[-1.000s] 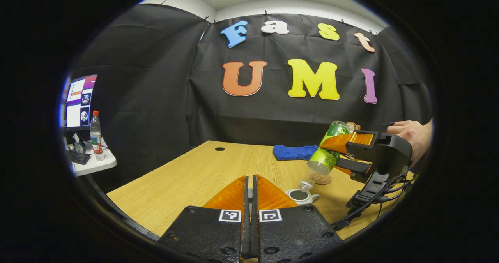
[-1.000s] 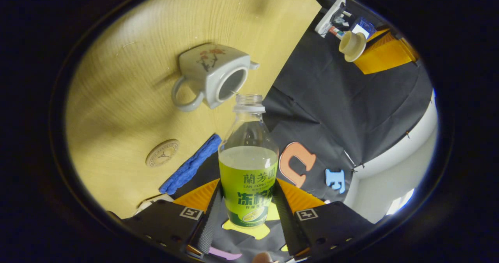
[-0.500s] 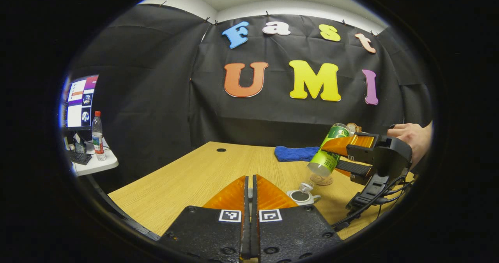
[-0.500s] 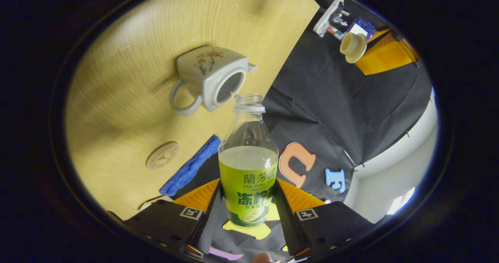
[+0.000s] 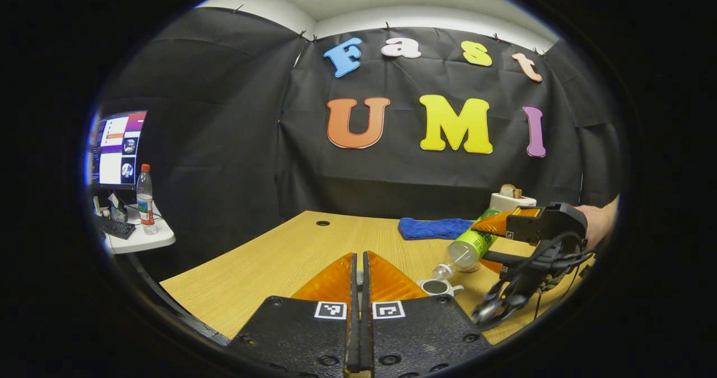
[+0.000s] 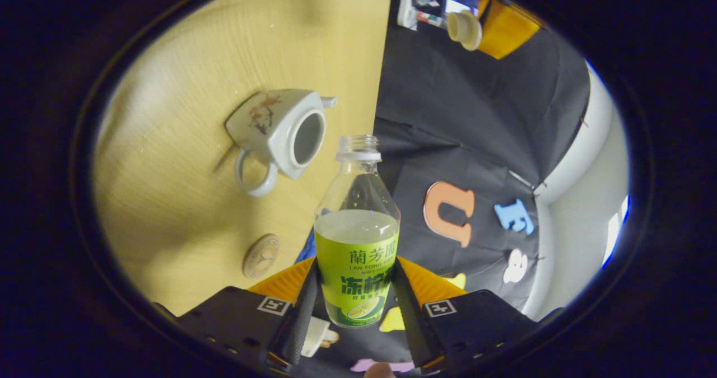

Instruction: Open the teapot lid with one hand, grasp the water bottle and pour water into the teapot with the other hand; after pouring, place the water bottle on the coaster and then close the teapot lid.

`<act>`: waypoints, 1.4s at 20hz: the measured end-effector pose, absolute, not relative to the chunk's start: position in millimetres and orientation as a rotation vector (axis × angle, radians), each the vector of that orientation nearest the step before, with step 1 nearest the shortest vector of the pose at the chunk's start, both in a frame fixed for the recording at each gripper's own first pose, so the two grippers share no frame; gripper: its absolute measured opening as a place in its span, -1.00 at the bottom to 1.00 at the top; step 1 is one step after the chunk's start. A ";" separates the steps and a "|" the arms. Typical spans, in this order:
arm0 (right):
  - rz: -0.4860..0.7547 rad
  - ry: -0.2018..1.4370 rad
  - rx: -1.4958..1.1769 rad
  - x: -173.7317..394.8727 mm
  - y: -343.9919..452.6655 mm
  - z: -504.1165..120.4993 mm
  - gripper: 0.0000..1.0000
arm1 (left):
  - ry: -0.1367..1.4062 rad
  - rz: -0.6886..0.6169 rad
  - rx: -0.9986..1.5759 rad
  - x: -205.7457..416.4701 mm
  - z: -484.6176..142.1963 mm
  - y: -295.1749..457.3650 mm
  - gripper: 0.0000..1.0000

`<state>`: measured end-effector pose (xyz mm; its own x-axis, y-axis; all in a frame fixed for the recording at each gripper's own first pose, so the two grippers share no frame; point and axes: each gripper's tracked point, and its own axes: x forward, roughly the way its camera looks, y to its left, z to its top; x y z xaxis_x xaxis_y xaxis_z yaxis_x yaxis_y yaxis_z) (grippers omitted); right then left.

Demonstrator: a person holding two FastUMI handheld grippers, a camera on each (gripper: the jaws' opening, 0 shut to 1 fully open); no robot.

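The white teapot point(image 6: 277, 131) stands open on the wooden table point(image 6: 185, 59); in the left gripper view the teapot point(image 5: 438, 287) is low at centre right. My right gripper point(image 6: 355, 266) is shut on the green-labelled water bottle point(image 6: 357, 238), uncapped and part full. Seen from the left gripper view, the bottle point(image 5: 468, 250) is tilted with its mouth just above the teapot's opening, held by the right gripper point(image 5: 486, 242). My left gripper point(image 5: 358, 261) is shut, raised off the table. In the right gripper view it holds the teapot lid point(image 6: 464, 28). The round coaster point(image 6: 261, 255) lies beside the teapot.
A blue cloth point(image 5: 434, 228) lies at the table's far side, with a small white toaster point(image 5: 511, 200) to its right. A side table point(image 5: 137, 238) at the left carries a bottle, a keyboard and a monitor. A hand point(image 5: 596, 227) holds the right gripper.
The right gripper has dropped lower and turned, bringing the bottle from steeply tipped to closer to level. The left gripper has stayed shut and has hardly moved.
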<state>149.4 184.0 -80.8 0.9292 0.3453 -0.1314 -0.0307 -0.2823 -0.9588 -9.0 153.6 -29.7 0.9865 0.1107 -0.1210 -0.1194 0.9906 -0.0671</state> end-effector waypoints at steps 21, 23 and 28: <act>0.395 0.127 -0.298 205.9 146.1 -44.0 0.43 | 0.097 0.050 -0.053 -6.0 -19.6 121.6 -0.95; 0.380 0.150 -0.179 224.1 137.9 -47.8 0.43 | 0.092 0.050 -0.047 -6.5 -19.1 122.6 -0.95; 0.373 0.180 -0.109 245.5 137.4 -73.6 0.43 | 0.090 0.046 -0.034 -4.9 -20.0 120.6 -0.95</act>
